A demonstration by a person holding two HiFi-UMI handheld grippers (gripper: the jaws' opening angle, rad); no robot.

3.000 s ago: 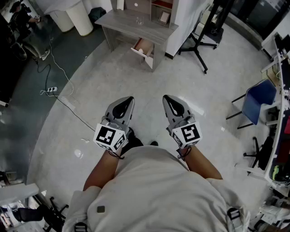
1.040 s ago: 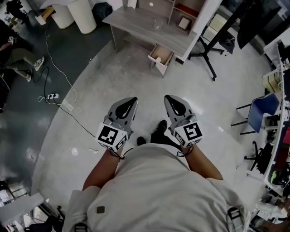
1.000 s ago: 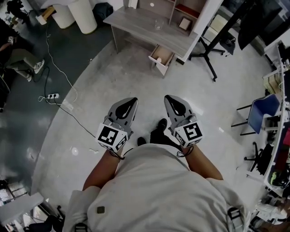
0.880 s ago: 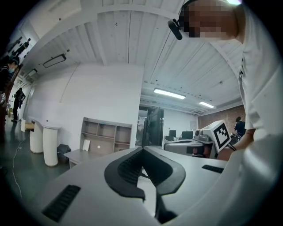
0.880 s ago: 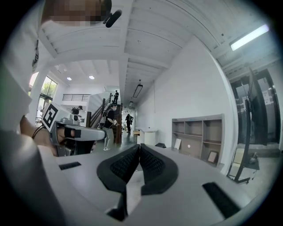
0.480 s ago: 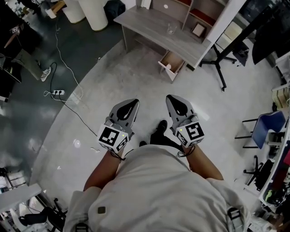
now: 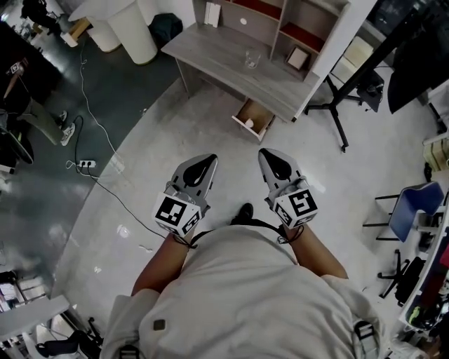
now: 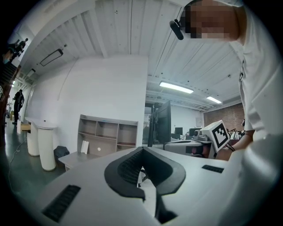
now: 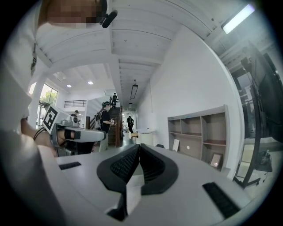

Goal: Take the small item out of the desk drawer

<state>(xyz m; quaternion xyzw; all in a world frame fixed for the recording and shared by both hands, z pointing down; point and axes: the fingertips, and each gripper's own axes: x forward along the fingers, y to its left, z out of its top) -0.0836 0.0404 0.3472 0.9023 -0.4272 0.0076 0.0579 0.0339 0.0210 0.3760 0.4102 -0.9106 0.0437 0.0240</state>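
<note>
While both pairs of jaws sit closed on nothing, the grey left gripper and grey right gripper hang well short of the open wooden desk drawer ahead, with a small white item lying inside it.

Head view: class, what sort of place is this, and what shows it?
Probably an open-plan office or lab workspace: a grey desk with its drawer pulled open, a shelf unit at the desk's back, and a blue chair off to one side.
</note>
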